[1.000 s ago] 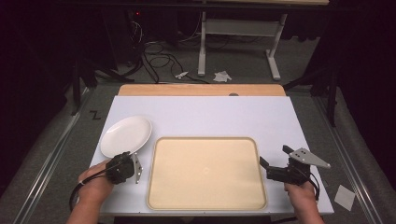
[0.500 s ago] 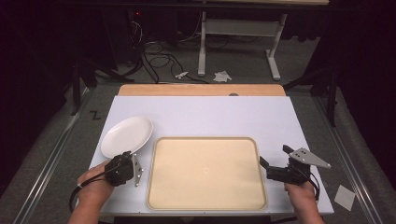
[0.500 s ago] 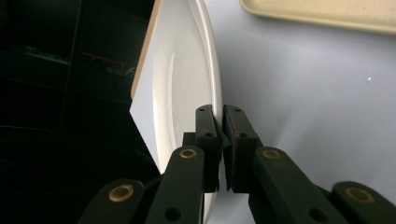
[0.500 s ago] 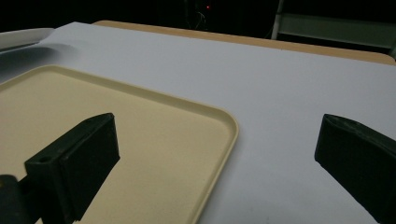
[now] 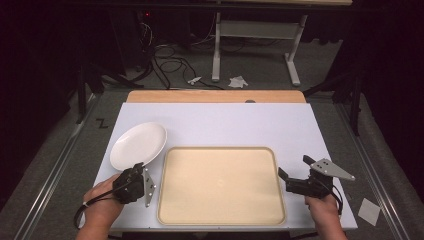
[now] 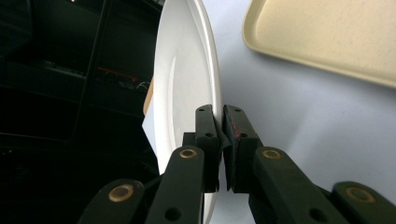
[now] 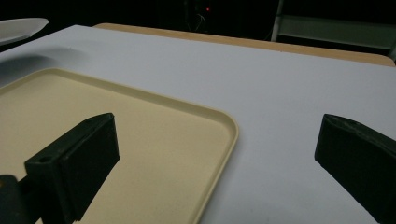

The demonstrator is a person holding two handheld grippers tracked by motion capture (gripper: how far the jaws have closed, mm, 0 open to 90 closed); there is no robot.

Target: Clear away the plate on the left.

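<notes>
The step in hand looks like the lift of the white plate [image 5: 138,145] off the table [image 5: 225,122], most likely on its way to the beige tray [image 5: 220,185] just to its right. The left gripper [image 5: 141,167] has its jaws pressed together on the near rim of the plate, and in the left gripper view the rim [image 6: 215,100] runs straight between the two black pads [image 6: 204,135], which pinch it from both faces (a thin-edge grip, so not much to hold by). The plate sits at the left of the table, beside the far left corner of the tray; in the right gripper view its edge [image 7: 21,28] seems to float above a soft shadow on the table, so I judge it tilted or partly raised, though how much of it is clear of the surface cannot be told. The right gripper [image 5: 295,177] hangs at the near right, just beside the right rim of the tray, with its jaws spread wide and nothing between them. The next move calls for a carry to the right, high enough to pass the tray's raised rim, with the plate kept from swinging on that narrow pinch, and then a gentle set-down. The plate holds nothing, and the tray is bare as well.
</notes>
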